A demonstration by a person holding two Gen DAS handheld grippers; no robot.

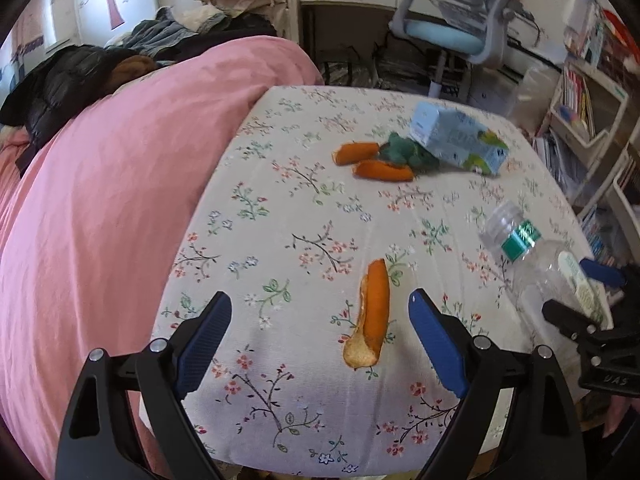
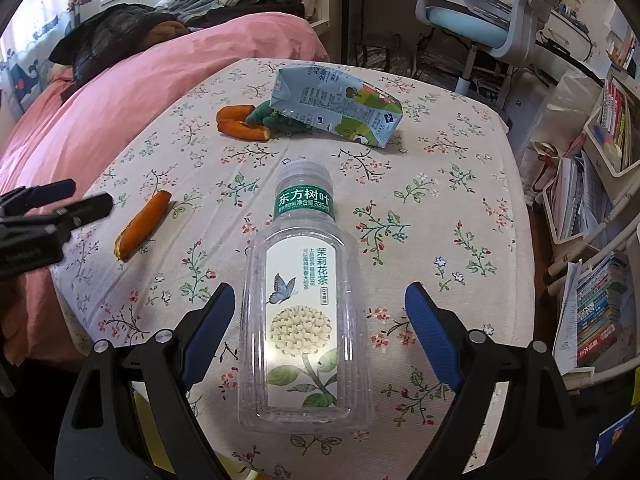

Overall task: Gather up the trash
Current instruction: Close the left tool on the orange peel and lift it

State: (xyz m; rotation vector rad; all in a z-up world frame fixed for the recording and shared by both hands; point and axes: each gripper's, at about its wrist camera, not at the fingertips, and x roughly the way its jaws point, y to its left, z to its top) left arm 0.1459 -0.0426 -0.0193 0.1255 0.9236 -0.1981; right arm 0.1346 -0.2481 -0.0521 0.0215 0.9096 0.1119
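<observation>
While agape, both tongs (image 1: 320,308) (image 2: 320,300) empty.

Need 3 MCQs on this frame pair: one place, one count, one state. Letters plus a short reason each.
1. Where does the clear bottle lie?
A. between the right tongs' open fingers
B. on the pink blanket
C. on the milk carton

2. How many orange peel pieces are on the floral cloth?
A. one
B. three
C. five

3. What state are the left tongs in?
A. shut on a peel
B. shut on the bottle
C. open, holding nothing

Answers:
1 A: the right wrist view shows the bottle lying flat between the blue pads, untouched.
2 B: the near peel lies alone, and the two far peels lie beside the milk carton.
3 C: the pads stand wide apart, with the near peel on the cloth between them.
</observation>
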